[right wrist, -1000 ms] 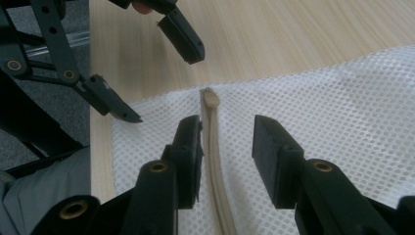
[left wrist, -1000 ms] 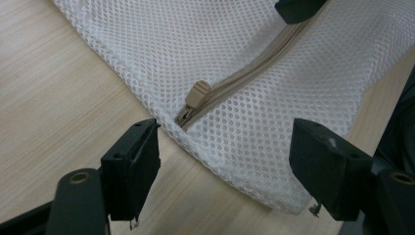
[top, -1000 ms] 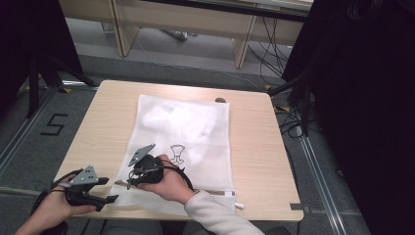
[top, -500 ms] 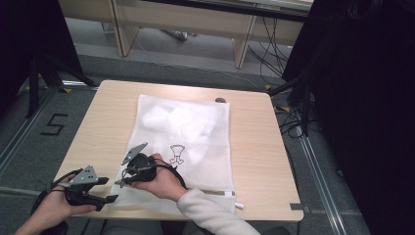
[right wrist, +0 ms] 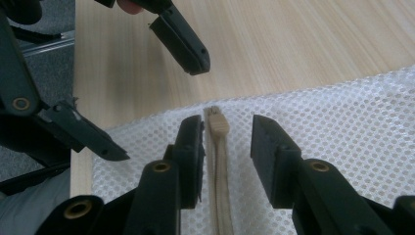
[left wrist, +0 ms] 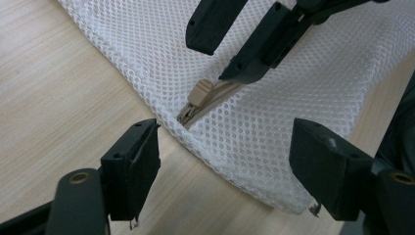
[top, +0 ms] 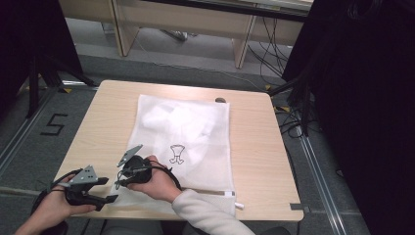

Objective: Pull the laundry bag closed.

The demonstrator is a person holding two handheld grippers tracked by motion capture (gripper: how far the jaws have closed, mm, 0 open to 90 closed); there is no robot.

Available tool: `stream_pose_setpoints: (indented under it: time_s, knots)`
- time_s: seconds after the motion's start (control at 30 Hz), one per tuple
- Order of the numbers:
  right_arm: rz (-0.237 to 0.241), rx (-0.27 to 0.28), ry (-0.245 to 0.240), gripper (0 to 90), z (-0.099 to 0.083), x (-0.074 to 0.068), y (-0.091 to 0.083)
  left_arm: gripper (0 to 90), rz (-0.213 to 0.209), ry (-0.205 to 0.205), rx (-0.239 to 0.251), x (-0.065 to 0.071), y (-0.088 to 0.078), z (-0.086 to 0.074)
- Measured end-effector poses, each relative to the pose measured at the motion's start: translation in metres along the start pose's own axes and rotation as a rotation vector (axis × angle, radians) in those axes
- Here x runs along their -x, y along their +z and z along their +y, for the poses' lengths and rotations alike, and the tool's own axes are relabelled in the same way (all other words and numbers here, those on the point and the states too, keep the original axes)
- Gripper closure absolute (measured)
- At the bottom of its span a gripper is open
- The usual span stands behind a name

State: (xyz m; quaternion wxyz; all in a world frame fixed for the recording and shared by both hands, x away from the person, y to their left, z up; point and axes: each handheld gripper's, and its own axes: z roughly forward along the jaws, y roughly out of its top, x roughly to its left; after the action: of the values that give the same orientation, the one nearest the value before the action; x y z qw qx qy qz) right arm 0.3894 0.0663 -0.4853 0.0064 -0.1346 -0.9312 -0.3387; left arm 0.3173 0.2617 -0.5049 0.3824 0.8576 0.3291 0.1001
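Observation:
A white mesh zip bag (top: 195, 147) with white cloth inside lies flat on the wooden table (top: 254, 147). Its beige zip pull (right wrist: 217, 125) sits at the bag's near-left corner. My right gripper (right wrist: 222, 147) is open, with one jaw on each side of the pull and a gap to both. In the left gripper view, the pull (left wrist: 200, 92) lies just below the right gripper's fingers (left wrist: 259, 49). My left gripper (left wrist: 230, 166) stands open just off that corner, over bare wood and the bag's edge (left wrist: 274, 161), with nothing between its jaws. In the high view, the left gripper (top: 108, 190) and the right gripper (top: 122, 178) are close together.
The bag covers the table's middle, with bare wood on both sides. A small dark spot (top: 220, 100) sits at the far edge. Cables (top: 288, 117) trail on the floor to the right, and desk legs (top: 242, 46) stand beyond the table.
My right hand has moved left and slightly down along the bag's near edge to its corner. The left hand has stayed in place.

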Motion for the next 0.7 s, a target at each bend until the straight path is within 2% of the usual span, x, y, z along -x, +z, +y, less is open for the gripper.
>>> stream_pose_setpoints:
  time_s: [0.03, 0.13, 0.17, 0.2, 0.23, 0.27, 0.37, 0.47, 0.5, 0.53, 0.7]
  knots:
    - [-0.004, -0.002, 0.002, 65.8, 0.000, 0.001, 0.002, 26.4, -0.002, -0.022, 0.001, 0.001, 0.000, 0.000]
    - [-0.005, 0.001, 0.005, 65.7, 0.001, 0.001, 0.003, 26.4, -0.002, -0.021, 0.001, 0.001, 0.000, 0.000]
    - [-0.006, 0.006, -0.002, 65.8, 0.001, 0.002, 0.003, 26.4, 0.001, 0.004, 0.000, 0.000, 0.000, 0.000]
    - [-0.004, 0.002, 0.004, 65.9, 0.002, 0.001, 0.004, 26.4, 0.000, 0.002, 0.000, 0.000, 0.000, 0.000]
    - [-0.002, -0.001, -0.005, 66.1, 0.002, 0.001, 0.006, 26.4, -0.002, -0.022, 0.001, 0.001, 0.000, 0.000]
    - [-0.011, -0.008, -0.012, 66.3, 0.002, 0.001, 0.006, 26.4, -0.002, -0.022, 0.001, 0.001, 0.000, 0.000]
    - [-0.001, -0.003, -0.005, 67.1, 0.004, 0.000, 0.008, 26.4, -0.002, -0.021, 0.003, 0.001, 0.000, 0.000]
    - [-0.002, -0.016, -0.023, 71.4, 0.004, 0.000, 0.011, 26.4, -0.003, -0.020, 0.004, 0.001, 0.000, 0.000]
    - [0.008, -0.011, -0.009, 72.0, 0.005, 0.000, 0.013, 26.4, -0.001, -0.002, 0.004, 0.000, 0.000, 0.000]
    - [-0.004, -0.022, -0.020, 72.7, 0.005, 0.001, 0.013, 26.4, -0.001, 0.002, 0.004, 0.000, 0.000, 0.000]
    - [-0.001, -0.040, -0.011, 77.3, 0.007, 0.000, 0.018, 26.4, 0.000, 0.002, 0.002, 0.000, 0.000, 0.000]
